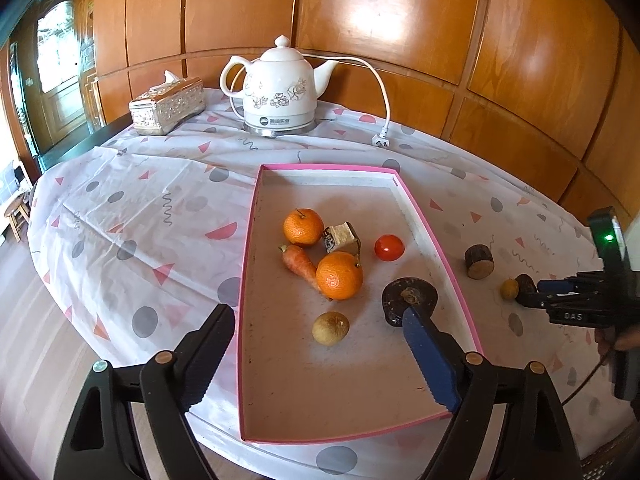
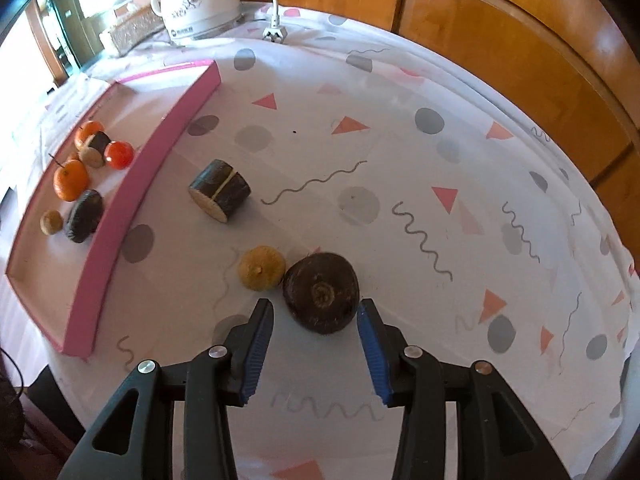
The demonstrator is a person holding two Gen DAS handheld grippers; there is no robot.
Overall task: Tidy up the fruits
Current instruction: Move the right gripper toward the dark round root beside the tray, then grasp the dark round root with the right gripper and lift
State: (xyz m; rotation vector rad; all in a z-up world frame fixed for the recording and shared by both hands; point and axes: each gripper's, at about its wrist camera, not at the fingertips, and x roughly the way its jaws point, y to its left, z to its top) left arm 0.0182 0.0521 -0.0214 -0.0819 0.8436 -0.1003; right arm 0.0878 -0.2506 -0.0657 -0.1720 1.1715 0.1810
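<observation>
A pink-rimmed tray (image 1: 250, 264) holds two oranges (image 1: 339, 275), a carrot (image 1: 300, 265), a red tomato (image 1: 389, 247), a cut stem piece (image 1: 341, 236), a small brown fruit (image 1: 330, 328) and a dark round fruit (image 1: 409, 298). My left gripper (image 1: 320, 340) is open above the tray's near part, empty. On the cloth, a dark round fruit (image 2: 320, 292), a small yellow-brown fruit (image 2: 262, 267) and a dark cut log piece (image 2: 219, 195) lie right of the tray (image 2: 132, 208). My right gripper (image 2: 316, 334) is open, its fingertips either side of the dark round fruit's near edge.
A white kettle (image 1: 280, 88) with cord and plug (image 1: 380, 139) and a tissue box (image 1: 168, 104) stand at the table's back. Wood panelling (image 1: 400, 20) runs behind. The table's near edge (image 1: 160, 420) curves below the tray.
</observation>
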